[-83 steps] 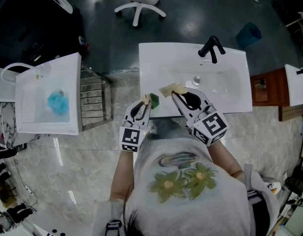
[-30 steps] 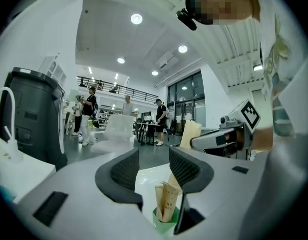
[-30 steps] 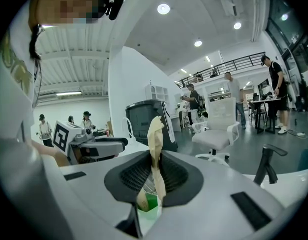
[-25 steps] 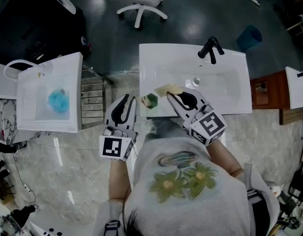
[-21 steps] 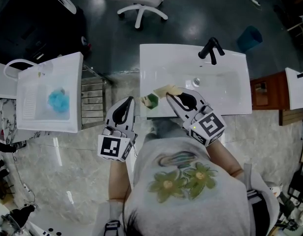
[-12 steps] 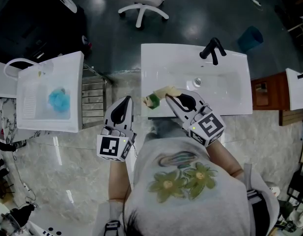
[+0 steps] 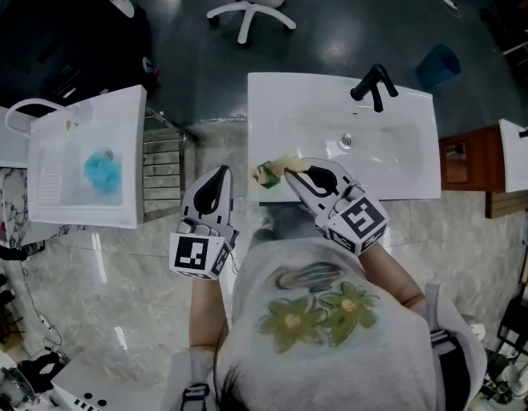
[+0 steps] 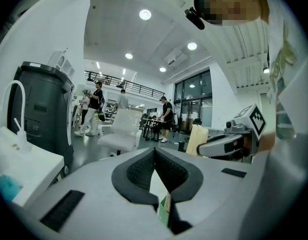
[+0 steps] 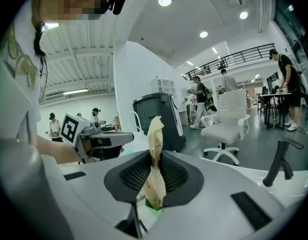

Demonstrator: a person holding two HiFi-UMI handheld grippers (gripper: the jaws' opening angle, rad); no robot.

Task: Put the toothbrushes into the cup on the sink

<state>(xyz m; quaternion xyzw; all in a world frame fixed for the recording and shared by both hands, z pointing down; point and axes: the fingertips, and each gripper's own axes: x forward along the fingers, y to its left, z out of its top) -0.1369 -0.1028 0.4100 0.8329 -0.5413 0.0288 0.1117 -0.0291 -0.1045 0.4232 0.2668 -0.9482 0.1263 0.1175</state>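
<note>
At the front edge of a white sink (image 7: 289, 110), the left gripper (image 7: 218, 174) hangs just off its left side, jaws pressed together on nothing. The right gripper (image 7: 294, 171) pinches a cream toothbrush packet (image 9: 154, 159) upright, its lower end at the small green cup (image 7: 265, 176) on the sink's near left corner.

Cream paper-wrapped toothbrush (image 9: 154, 149): one, standing upright, pinched between the jaws of the right gripper (image 9: 154, 176), its lower end down at the cup. Small green cup (image 7: 264, 176): stands at the front left corner of the white rectangular sink (image 7: 400, 101), against the wrapper's end.
</note>
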